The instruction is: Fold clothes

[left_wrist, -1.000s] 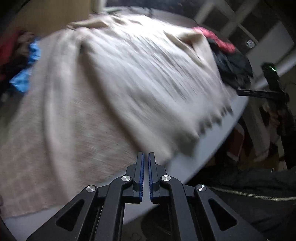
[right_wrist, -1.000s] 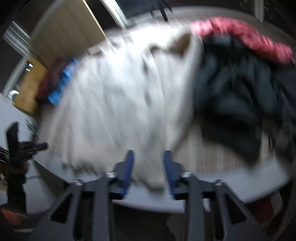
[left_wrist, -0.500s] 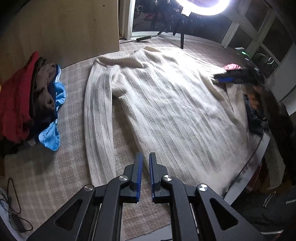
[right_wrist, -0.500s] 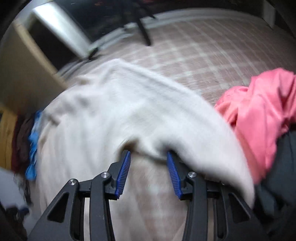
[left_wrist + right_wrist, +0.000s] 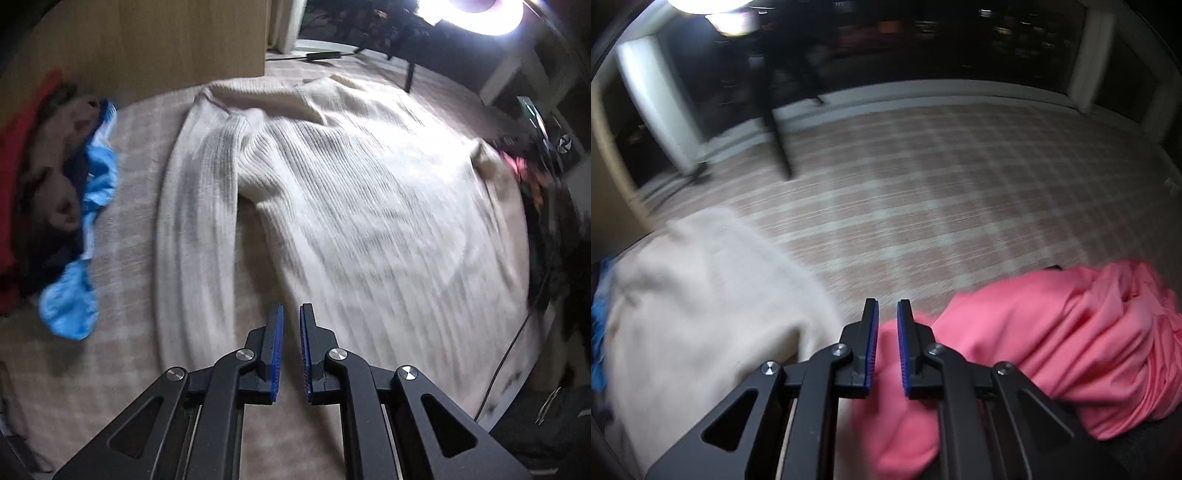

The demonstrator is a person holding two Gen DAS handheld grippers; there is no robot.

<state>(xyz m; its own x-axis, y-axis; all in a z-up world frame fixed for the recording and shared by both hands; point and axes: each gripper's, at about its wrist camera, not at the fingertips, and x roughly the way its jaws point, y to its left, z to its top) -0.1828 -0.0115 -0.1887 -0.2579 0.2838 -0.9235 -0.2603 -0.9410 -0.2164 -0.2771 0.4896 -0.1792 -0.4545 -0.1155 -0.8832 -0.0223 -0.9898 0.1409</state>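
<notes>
Cream ribbed knit sweater (image 5: 362,206) spreads toward 12–1 o'clock of left gripper (image 5: 291,314), nearly shut, empty; right gripper (image 5: 887,308) narrowing, empty.

A cream ribbed knit sweater (image 5: 354,206) lies spread flat on the bench (image 5: 122,354), which is covered with a beige checked cloth; one long sleeve runs down its left side. The left tool (image 5: 291,314) hangs over the cloth between sleeve and body, its blue-padded jaws nearly together with nothing between them. A pile of red, brown and blue clothes (image 5: 55,206) sits at the left edge.
</notes>
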